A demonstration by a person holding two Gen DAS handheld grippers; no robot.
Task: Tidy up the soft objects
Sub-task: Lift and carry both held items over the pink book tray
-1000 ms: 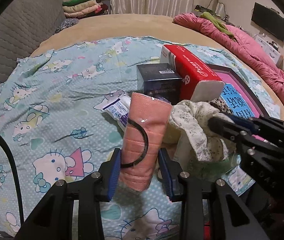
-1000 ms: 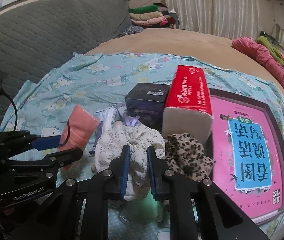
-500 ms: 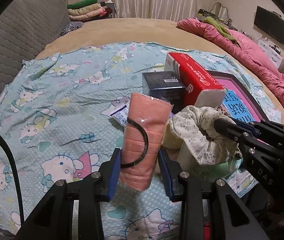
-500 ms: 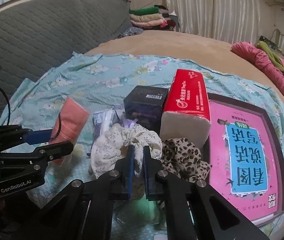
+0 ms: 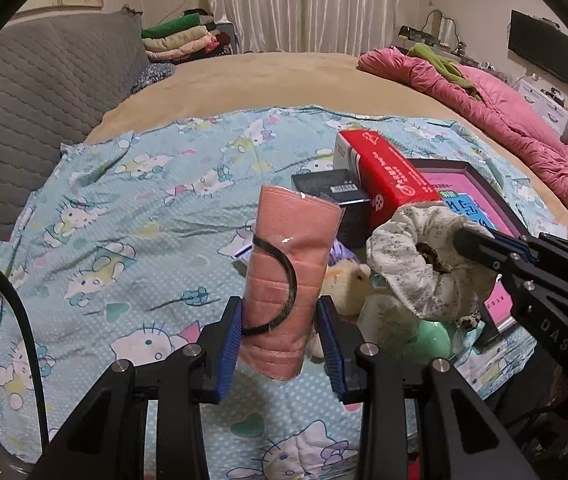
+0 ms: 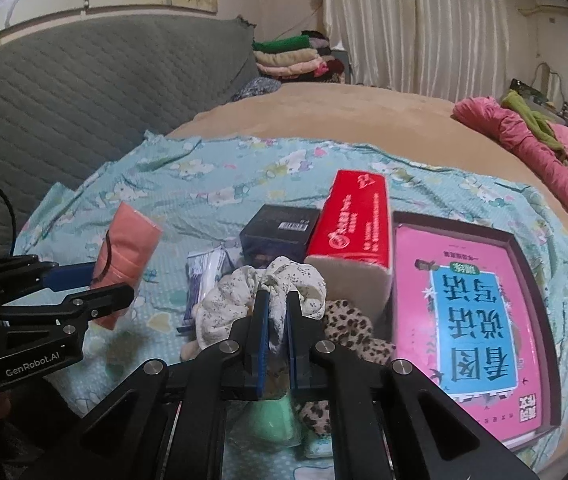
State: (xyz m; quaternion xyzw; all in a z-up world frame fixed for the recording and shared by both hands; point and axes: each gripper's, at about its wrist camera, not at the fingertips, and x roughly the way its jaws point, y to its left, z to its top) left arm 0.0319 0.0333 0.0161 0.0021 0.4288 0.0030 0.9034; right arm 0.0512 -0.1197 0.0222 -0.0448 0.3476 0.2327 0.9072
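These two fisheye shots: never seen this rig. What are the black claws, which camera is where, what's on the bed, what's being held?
No robot arm here: a person carries a handheld two-finger gripper in each hand, each with a camera looking along its fingers. One view is from the left gripper, the other from the right gripper.

The left is shut on a wrapped pink cloth pack. The right is shut on a white floral scrunchie.

On the cartoon-cat sheet lie a red tissue pack, a dark box, a pink book and a leopard-print scrunchie.
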